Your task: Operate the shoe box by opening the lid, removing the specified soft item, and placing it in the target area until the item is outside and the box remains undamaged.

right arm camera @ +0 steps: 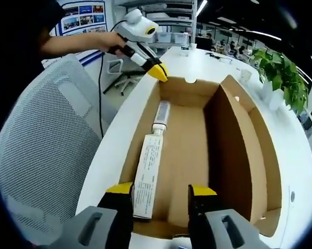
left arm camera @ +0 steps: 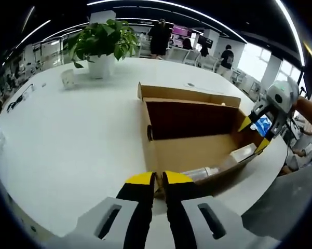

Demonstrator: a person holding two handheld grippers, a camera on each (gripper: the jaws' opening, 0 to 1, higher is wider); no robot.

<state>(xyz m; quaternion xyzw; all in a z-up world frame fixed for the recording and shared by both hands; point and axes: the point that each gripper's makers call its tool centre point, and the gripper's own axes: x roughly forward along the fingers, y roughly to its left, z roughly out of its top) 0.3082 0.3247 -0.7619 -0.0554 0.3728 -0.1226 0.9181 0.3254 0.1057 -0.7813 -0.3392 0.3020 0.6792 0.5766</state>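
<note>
- Inside the open shoe box (right arm camera: 197, 150), along its wall nearest the chair, a tube (right arm camera: 151, 155) lies flat.
- Right gripper (right arm camera: 161, 194) stands wide at the near rim; a careless reach could crush cardboard.
- Left gripper (left arm camera: 159, 180), nearly closed and empty, meets the far end wall; pushing might slide the box off the worktop (left arm camera: 67, 135).

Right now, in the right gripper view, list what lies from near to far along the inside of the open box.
Right gripper's yellow-tipped jaws → white tube lying flat on the cardboard box floor → clear bottle end to end beyond it → far end wall of the cardboard box → left gripper at that far rim, jaws together.
</note>
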